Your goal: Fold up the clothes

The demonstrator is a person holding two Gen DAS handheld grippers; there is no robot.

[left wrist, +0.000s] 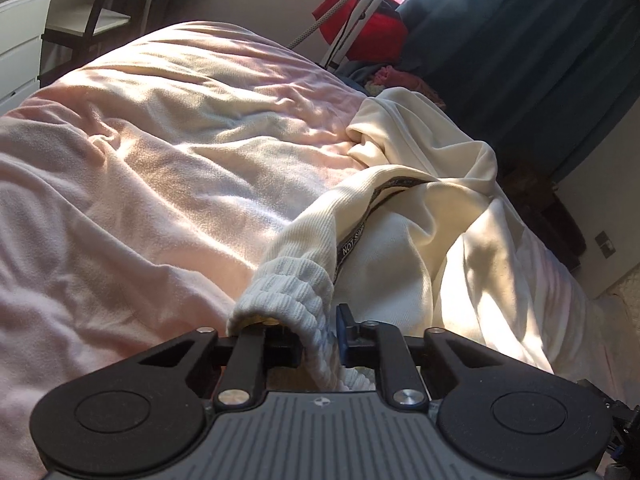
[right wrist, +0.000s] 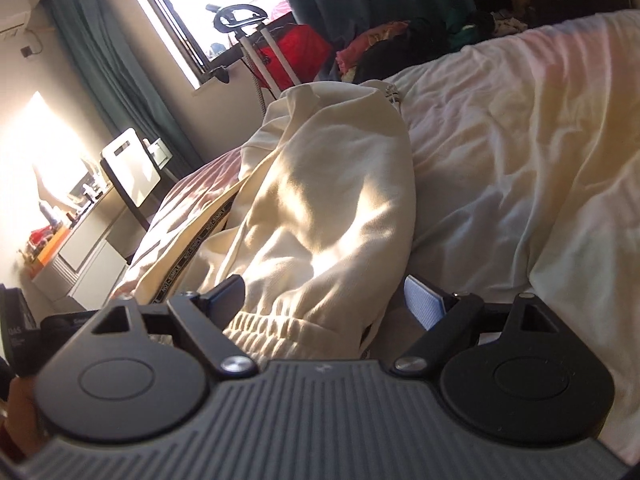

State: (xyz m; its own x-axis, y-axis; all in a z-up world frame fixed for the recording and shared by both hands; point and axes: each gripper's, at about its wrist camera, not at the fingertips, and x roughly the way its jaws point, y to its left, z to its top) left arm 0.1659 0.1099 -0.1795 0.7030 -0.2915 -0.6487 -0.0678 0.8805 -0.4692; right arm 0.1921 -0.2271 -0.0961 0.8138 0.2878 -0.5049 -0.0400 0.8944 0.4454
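A cream sweatshirt (left wrist: 420, 240) lies crumpled on the right side of a bed with a pink blanket (left wrist: 160, 160). A dark lettered tape (left wrist: 352, 236) runs inside it. My left gripper (left wrist: 320, 340) is shut on its ribbed band (left wrist: 296, 284), which bunches between the pads and trails back to the garment. In the right wrist view the same sweatshirt (right wrist: 328, 184) is heaped straight ahead. My right gripper (right wrist: 324, 300) stands open and wide, with the gathered edge of the cloth lying between the fingers; the pads do not press on it.
Beyond the bed's far end are a red bag (left wrist: 360, 28), a pile of clothes (left wrist: 392, 76) and dark curtains (left wrist: 520, 40). White drawers (left wrist: 20, 40) stand far left. The right wrist view shows a window (right wrist: 208, 0), a metal stand (right wrist: 256, 48) and a cluttered desk (right wrist: 80, 216).
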